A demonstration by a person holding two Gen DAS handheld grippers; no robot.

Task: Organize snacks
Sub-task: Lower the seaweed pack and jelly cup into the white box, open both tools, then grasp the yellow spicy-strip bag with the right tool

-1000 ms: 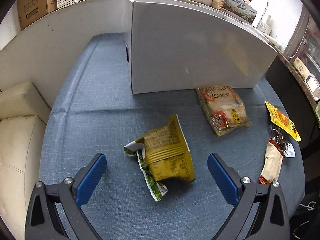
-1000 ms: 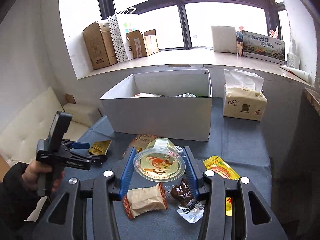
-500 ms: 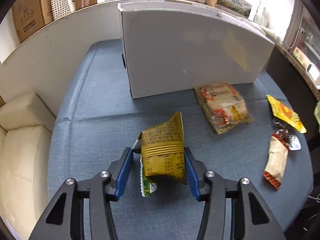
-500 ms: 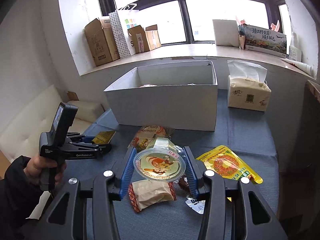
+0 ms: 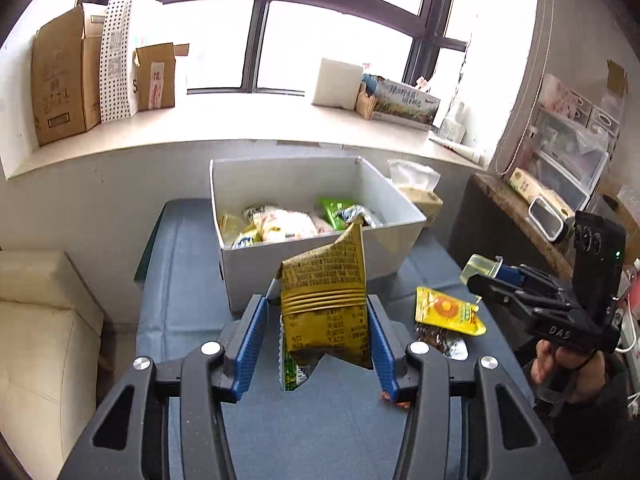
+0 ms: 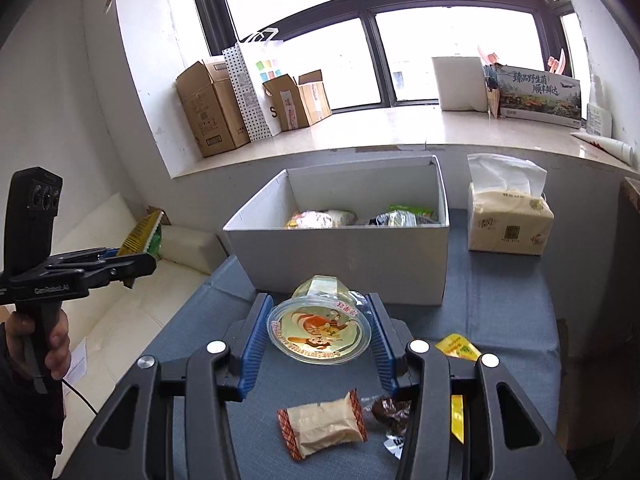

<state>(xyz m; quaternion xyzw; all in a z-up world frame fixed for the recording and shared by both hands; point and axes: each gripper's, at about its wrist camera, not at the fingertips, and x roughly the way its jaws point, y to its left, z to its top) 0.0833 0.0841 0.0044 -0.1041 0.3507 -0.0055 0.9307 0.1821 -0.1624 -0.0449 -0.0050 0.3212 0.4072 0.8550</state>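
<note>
Left wrist: pouch [image 5: 326,312] between tool [image 5: 316,344] fingers.

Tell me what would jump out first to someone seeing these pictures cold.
Each claw holds a snack above the blue table: the left claw is shut on a crumpled mustard-yellow packet, and the right claw is shut on a clear jelly cup with a cartoon lid. Straight ahead of both stands an open white box already holding several snacks, under a bright window.
</note>
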